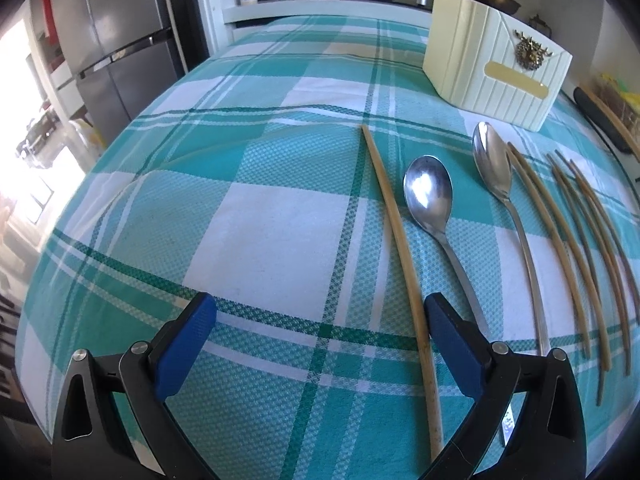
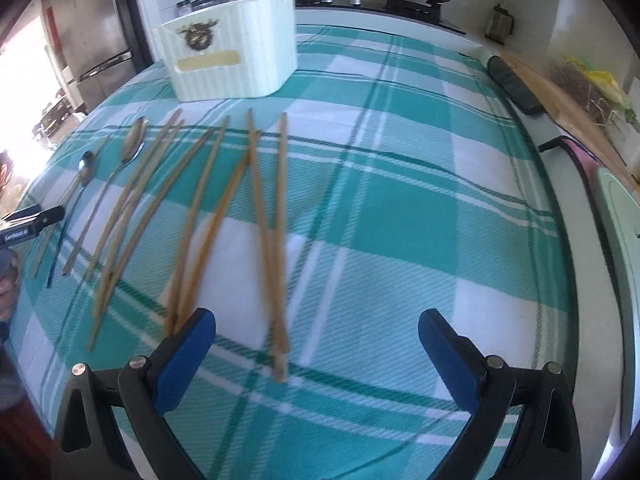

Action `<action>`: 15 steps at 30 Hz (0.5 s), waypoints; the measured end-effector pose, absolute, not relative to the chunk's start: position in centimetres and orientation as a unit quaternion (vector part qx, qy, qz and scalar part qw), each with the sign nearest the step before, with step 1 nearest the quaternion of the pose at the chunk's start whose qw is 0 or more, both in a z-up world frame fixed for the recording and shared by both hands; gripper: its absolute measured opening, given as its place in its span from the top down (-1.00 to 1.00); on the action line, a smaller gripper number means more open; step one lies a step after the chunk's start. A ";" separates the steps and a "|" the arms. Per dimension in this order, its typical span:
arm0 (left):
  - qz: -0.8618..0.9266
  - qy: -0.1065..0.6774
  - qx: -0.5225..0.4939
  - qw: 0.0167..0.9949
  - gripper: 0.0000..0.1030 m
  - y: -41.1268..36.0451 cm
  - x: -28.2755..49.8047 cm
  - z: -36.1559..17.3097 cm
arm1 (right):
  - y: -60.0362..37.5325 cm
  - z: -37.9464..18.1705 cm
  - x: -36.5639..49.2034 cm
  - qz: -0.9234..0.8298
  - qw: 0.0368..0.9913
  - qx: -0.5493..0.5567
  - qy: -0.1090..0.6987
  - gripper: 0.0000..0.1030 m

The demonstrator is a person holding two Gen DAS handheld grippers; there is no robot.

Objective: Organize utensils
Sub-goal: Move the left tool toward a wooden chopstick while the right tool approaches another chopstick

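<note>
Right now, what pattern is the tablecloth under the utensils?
Teal-and-white plaid with thin dark green stripes on the tablecloth, clearest in the left wrist view.

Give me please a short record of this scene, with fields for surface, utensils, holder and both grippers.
surface: checked tablecloth
spoons: two, round spoon and long spoon, lying flat
chopsticks: several loose on the cloth; single chopstick lies apart at the left
holder: cream box, upright behind the utensils
left gripper: open, empty
right gripper: open, empty
</note>
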State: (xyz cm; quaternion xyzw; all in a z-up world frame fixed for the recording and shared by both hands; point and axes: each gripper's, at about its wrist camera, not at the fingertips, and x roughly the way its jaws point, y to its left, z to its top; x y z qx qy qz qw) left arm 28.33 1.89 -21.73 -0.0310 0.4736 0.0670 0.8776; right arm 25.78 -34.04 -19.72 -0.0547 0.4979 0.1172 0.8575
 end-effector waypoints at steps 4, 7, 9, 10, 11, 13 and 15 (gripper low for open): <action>0.066 0.476 -0.028 0.877 -0.99 2.0 28.3 -21.7 | -34.7 -18.1 26.3 0.095 0.875 -0.048 0.471 -1.00; 0.068 0.478 -0.029 0.875 -0.99 2.2 28.3 -21.7 | -36.9 -17.6 28.9 0.045 0.888 -0.029 0.457 -1.00; 0.069 0.479 -0.028 0.875 -0.99 2.4 28.2 -21.7 | -37.0 -18.6 30.5 0.039 0.881 -0.046 0.470 -1.00; 0.070 0.479 -0.029 0.875 -0.99 2.4 28.2 -21.7 | -36.8 -19.2 31.0 0.044 0.874 -0.055 0.480 -1.00; 0.071 0.479 -0.029 0.874 -0.99 2.6 28.1 -21.7 | -36.5 -19.7 31.2 0.050 0.870 -0.059 0.487 -1.00; 0.071 0.478 -0.034 0.875 -0.99 3.0 27.8 -21.8 | -35.9 -20.3 30.9 0.066 0.864 -0.058 0.496 -1.00; 0.071 0.478 -0.039 0.875 -0.99 3.2 27.8 -21.8 | -35.0 -20.5 30.2 0.080 0.862 -0.062 0.497 -1.00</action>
